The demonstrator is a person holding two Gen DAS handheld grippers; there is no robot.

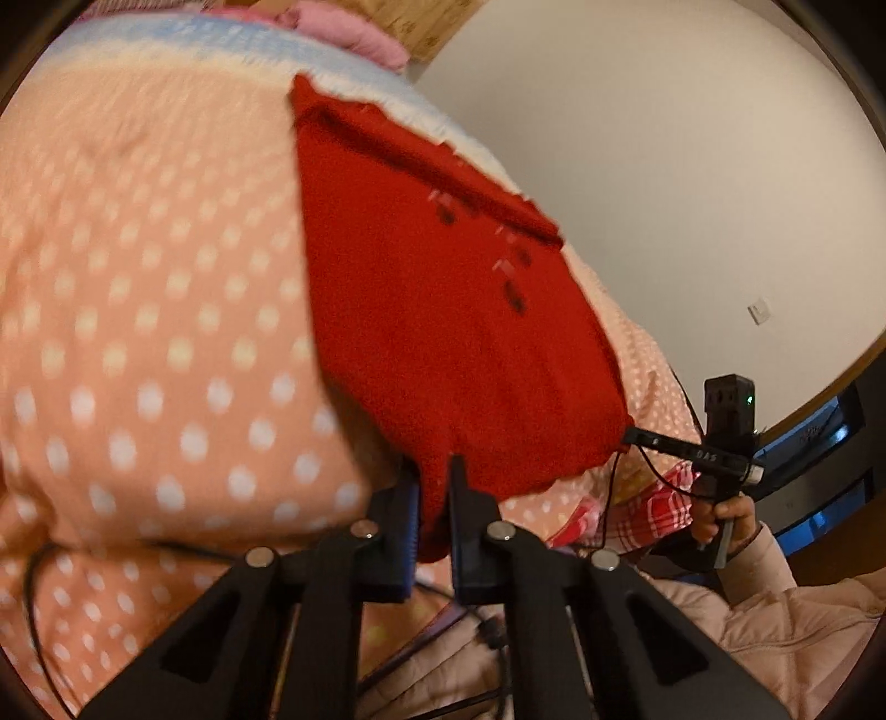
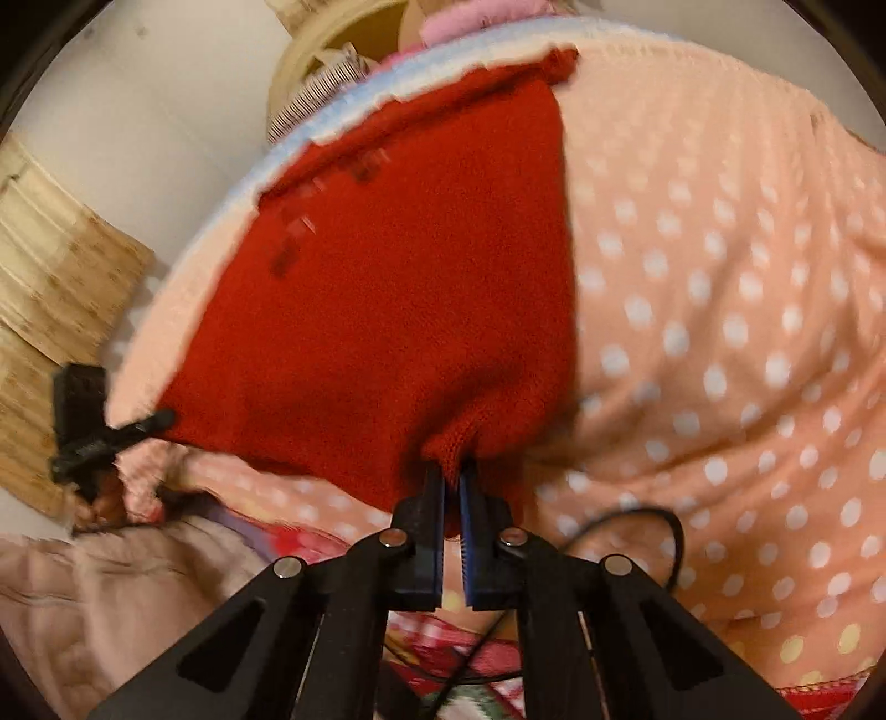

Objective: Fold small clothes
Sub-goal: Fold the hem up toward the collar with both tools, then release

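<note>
Both are clamping the near hem of the red knitted garment [image 1: 443, 310]: left hand-held gripper [image 1: 433, 476], right hand-held gripper [image 2: 451, 471]. It is lying ahead of them on the dotted blanket [image 1: 138, 332]. Thin bites risk slipping, and fleece dragging could skew the fold.

A soft surface covered by a peach blanket with white polka dots [image 1: 138, 310] carries everything, and a pale blue and white band runs along the blanket's far edge. A red knitted garment [image 1: 443, 332] lies directly on it, spread from that far band down to the near edge, with a few small dark marks near its far end. A pink cloth [image 1: 354, 33] lies bunched beyond the far band.
</note>
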